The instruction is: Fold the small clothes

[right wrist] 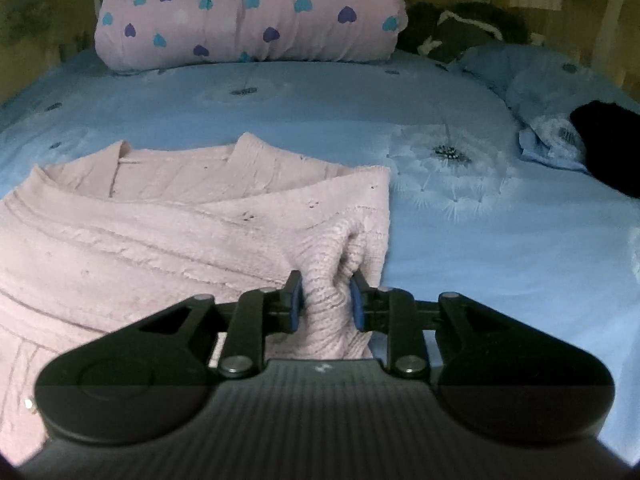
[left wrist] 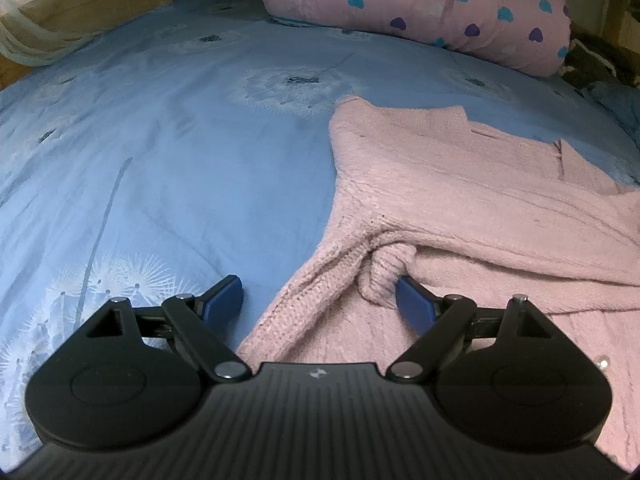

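Pink knitted cardigan (right wrist: pixel 168 216) lies part-folded on the blue dandelion-print bedsheet (right wrist: pixel 460 248). The right gripper (right wrist: pixel 325 300), narrow, pinches a bunched cuff, apparently to lay the sleeve across. The left gripper (left wrist: pixel 320 300) gapes wide at the opposite edge, holding nothing.

A home bedroom is showing here: a bed (right wrist: pixel 280 92) is lying under a blue dandelion-print sheet, a rolled pink quilt (right wrist: pixel 248 16) with hearts is sitting at its far end, and a matching pillow (right wrist: pixel 552 92) is resting alongside.
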Available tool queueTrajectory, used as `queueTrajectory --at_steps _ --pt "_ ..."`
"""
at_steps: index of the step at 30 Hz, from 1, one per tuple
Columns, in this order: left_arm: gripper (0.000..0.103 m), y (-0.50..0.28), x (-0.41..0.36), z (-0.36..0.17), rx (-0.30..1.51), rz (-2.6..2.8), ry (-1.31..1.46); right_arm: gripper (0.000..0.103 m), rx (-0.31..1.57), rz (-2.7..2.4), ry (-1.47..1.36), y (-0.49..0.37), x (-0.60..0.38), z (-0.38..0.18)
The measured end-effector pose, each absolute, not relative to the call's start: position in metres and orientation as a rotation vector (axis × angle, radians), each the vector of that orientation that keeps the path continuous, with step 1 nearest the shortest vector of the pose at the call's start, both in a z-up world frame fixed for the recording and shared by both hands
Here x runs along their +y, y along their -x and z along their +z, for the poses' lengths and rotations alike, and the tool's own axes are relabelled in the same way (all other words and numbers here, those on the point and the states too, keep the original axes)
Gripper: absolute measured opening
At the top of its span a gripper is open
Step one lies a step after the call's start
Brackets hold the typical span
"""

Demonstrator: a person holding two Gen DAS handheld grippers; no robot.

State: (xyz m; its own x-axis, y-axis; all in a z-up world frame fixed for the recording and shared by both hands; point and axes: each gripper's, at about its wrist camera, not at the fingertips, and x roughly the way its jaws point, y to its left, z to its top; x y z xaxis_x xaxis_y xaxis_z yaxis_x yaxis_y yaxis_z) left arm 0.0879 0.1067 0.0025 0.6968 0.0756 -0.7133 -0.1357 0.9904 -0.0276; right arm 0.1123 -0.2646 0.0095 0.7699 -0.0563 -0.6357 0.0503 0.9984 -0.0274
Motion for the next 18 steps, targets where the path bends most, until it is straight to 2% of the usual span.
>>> queueTrajectory --at_steps 4,11,18 --pt "0.088 -0.075 0.105 0.016 0.778 0.089 0.059 0.039 0.697 -0.048 -0.026 -0.104 -0.274 0.02" --pt "0.088 -0.067 0.079 0.049 0.729 0.036 0.018 0.04 0.64 -0.039 -0.1 -0.066 -0.297 0.041" --pt "0.087 -0.09 0.037 0.046 0.725 0.005 -0.009 0.039 0.564 0.038 -0.148 -0.059 -0.301 0.042"
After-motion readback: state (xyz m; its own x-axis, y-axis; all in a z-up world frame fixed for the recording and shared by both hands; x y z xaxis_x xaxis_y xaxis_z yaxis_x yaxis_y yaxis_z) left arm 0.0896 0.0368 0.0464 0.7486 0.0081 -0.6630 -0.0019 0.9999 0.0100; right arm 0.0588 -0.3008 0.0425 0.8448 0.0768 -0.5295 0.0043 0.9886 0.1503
